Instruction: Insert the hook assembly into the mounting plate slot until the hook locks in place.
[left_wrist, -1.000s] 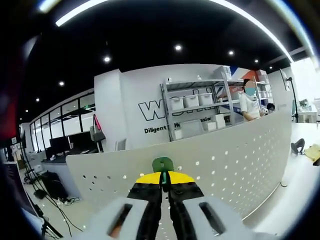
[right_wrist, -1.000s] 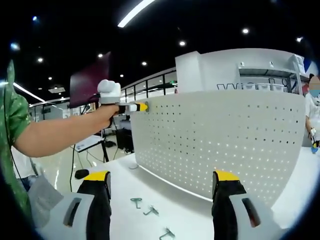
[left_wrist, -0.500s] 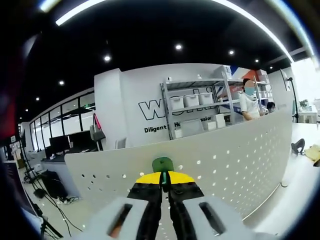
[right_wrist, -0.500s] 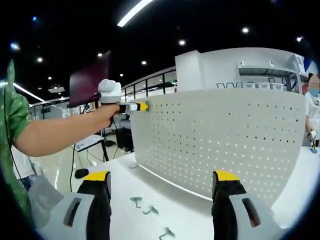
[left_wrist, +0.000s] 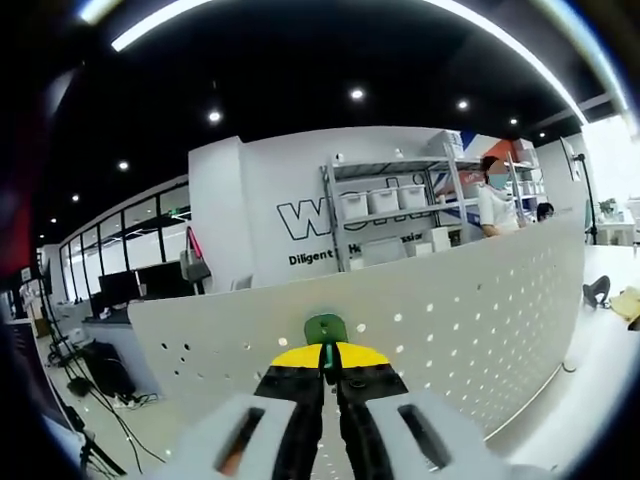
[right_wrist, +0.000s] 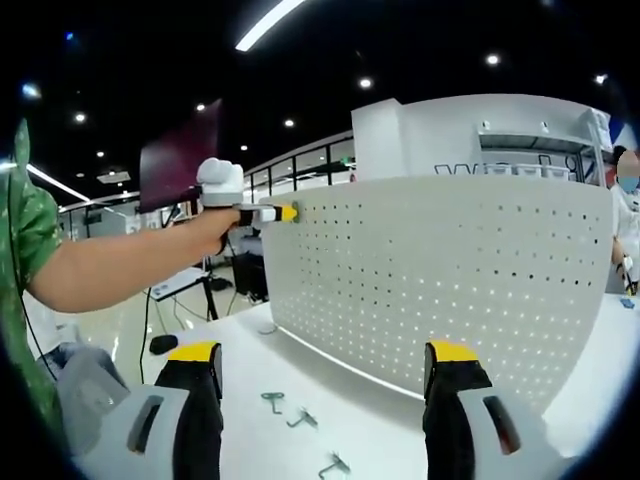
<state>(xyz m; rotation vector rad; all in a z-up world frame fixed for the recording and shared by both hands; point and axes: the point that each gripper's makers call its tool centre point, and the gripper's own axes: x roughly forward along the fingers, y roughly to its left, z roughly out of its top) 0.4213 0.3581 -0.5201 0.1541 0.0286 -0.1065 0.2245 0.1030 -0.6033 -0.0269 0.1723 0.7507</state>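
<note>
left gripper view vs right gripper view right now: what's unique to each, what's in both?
Left gripper view alone: the green hook clamped between the left gripper's shut jaws at the pegboard's top edge, plus shelving behind. Right gripper view alone: the right gripper with jaws wide apart, and spare hooks lying on the white table. Shared: the white pegboard, the left gripper.

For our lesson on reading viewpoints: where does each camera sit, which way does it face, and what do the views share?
Left gripper view: rides the left gripper, shut on a green hook, facing the white perforated metal pegboard's top edge.
Right gripper view: rides the open right gripper, facing the pegboard's front; the person's forearm shows.
Shared: pegboard, left gripper.
</note>
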